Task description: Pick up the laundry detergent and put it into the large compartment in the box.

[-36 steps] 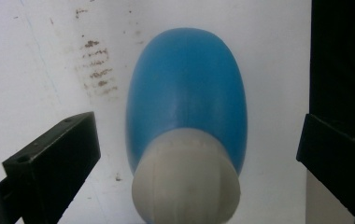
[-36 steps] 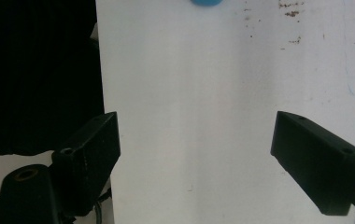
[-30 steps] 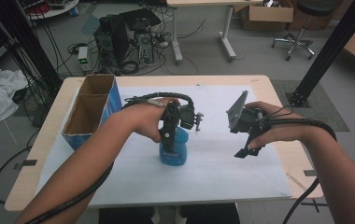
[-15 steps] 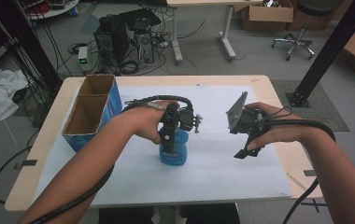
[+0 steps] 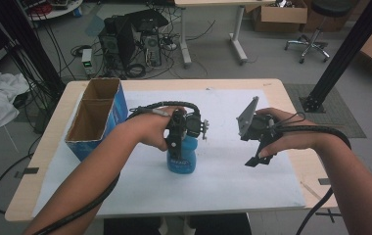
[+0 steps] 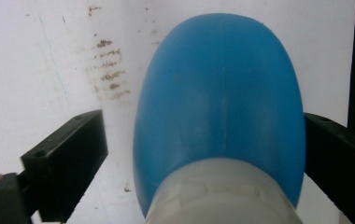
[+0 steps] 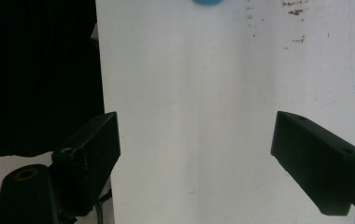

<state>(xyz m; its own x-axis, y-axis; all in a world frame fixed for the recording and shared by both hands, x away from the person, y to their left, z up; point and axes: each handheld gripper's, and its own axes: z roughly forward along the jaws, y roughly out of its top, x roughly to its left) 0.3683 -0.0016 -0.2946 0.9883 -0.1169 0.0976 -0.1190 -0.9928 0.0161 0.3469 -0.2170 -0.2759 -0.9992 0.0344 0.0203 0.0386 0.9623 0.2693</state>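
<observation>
Smooth, rounded blue plastic bottle [image 6: 220, 107] stands on white paper [image 5: 233, 171].

High view: even, soft overhead room light, no harsh glare. White sheet [image 5: 233, 166] on the table [image 5: 42, 161] reads bright, near clipped; faint soft shadows fall just beside the blue bottle [image 5: 181, 156] and under the forearms. Floor beyond the table is dimmer, corners darker. Picture is soft and low in detail, slight wide-angle bend at the edges. Left gripper view: the bottle [image 6: 220, 107] sits very close and out of focus, matte sheen, sheet behind blown out. Right gripper view: sheet overexposed, black tool [image 7: 194, 154] jaws lose detail, left side falls to pure black.
</observation>
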